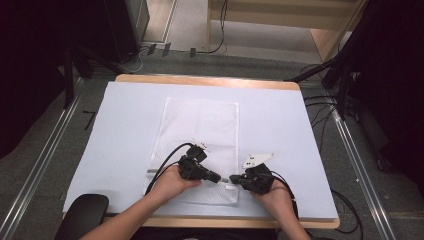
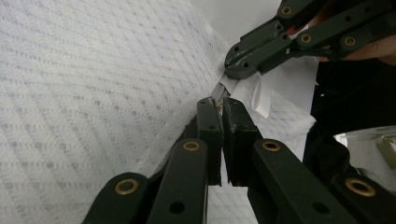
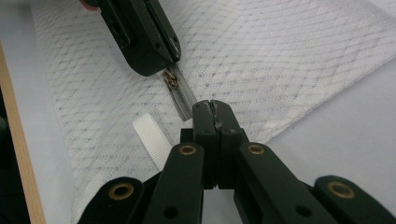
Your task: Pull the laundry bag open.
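High view first: we see a white mesh laundry bag (image 1: 197,145) lying flat on the pale blue table cover (image 1: 280,125), its long side running away from us, its near end just inside the table's front edge. Our two grippers meet nose to nose at the bag's near right corner, the left gripper (image 1: 219,178) coming in from the left, the right gripper (image 1: 234,179) from the right. We judge they are set this way so that one can anchor the corner while the other works the zipper along the near edge.

Left gripper view: the jaws stand almost together with a thin slit between them, and their tips rest at the zipper pull (image 2: 217,103), so we take them as clenched on that pull, though the contact itself is partly hidden. Beyond, the other gripper's closed tips (image 2: 240,70) bite the cloth at the corner, where a white tab (image 2: 260,95) curls up.

Right gripper view: the jaws are pressed shut on the end of the zipper tape (image 3: 183,97), right at the bag's edge. The left gripper's tips (image 3: 154,63) sit over the small metal slider (image 3: 172,82), a short way up the teeth. A white ribbed loop (image 3: 152,140) lies on the mesh just beside our jaws. Holding the tape end keeps the mesh from bunching when the slider is drawn.
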Demonstrator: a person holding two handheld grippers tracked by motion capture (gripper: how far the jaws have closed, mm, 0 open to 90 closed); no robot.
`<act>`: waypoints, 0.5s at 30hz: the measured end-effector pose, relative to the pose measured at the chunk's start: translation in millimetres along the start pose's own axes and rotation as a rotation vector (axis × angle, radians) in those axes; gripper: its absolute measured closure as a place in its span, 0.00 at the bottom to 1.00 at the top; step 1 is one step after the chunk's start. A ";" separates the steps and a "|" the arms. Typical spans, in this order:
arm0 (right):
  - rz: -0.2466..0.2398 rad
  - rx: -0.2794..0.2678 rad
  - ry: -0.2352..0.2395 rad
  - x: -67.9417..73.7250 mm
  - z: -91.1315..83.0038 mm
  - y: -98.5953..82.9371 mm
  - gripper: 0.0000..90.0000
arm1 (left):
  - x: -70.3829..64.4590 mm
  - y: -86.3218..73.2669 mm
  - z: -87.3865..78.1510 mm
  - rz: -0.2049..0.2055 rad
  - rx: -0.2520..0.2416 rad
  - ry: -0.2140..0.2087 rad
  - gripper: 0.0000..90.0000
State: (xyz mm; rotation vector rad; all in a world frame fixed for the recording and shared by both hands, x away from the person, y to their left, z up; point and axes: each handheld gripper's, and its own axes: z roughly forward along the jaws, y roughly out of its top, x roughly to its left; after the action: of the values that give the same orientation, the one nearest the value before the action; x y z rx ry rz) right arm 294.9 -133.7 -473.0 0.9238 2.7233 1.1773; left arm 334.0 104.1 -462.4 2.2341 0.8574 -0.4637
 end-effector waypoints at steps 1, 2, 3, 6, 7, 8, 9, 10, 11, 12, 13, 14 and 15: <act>0.001 -0.004 0.013 -1.7 0.2 -0.2 1.00 | 1.7 -0.2 -1.9 -0.006 0.007 -0.004 0.98; 0.001 -0.005 0.020 -2.6 0.4 -0.1 1.00 | 1.7 -0.2 -1.9 -0.006 0.007 -0.004 0.98; 0.001 -0.005 0.020 -2.6 0.4 -0.1 1.00 | 2.7 -0.3 -2.4 -0.012 0.011 -0.009 0.98; 0.000 -0.001 0.031 -4.4 0.4 0.2 1.00 | 5.2 -1.1 -5.8 -0.019 0.014 -0.008 0.98; -0.002 0.000 0.034 -5.0 0.5 0.4 1.00 | 5.7 -1.8 -7.2 -0.027 0.003 -0.006 0.98; -0.002 0.002 0.037 -5.3 0.4 0.4 1.00 | 6.4 -1.9 -8.7 -0.033 0.007 -0.009 0.98; -0.002 0.003 0.040 -5.7 0.4 0.5 1.00 | 7.1 -2.2 -10.3 -0.031 0.006 -0.002 0.98; -0.002 0.003 0.041 -5.9 0.5 0.7 1.00 | 7.9 -2.3 -11.8 -0.034 0.011 -0.009 0.98; -0.006 0.004 0.046 -6.5 0.5 0.9 1.00 | 7.9 -2.6 -12.5 -0.037 0.011 -0.006 0.98; -0.006 0.004 0.046 -6.5 0.5 0.9 1.00 | 8.3 -3.2 -14.1 -0.040 0.006 -0.008 0.98; -0.008 0.004 0.048 -6.8 0.6 1.0 1.00 | 8.9 -3.4 -15.3 -0.042 0.011 -0.012 0.98; -0.013 0.004 0.051 -7.2 0.7 1.0 1.00 | 9.2 -3.6 -16.8 -0.040 0.013 -0.007 0.98; -0.013 0.004 0.051 -7.2 0.7 1.0 1.00 | 9.9 -3.9 -18.7 -0.044 0.011 -0.011 0.98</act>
State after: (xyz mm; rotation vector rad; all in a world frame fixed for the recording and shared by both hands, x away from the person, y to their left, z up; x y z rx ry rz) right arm 301.5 -136.6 -474.2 0.8866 2.7678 1.2099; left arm 339.9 123.9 -456.5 2.2243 0.9018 -0.5016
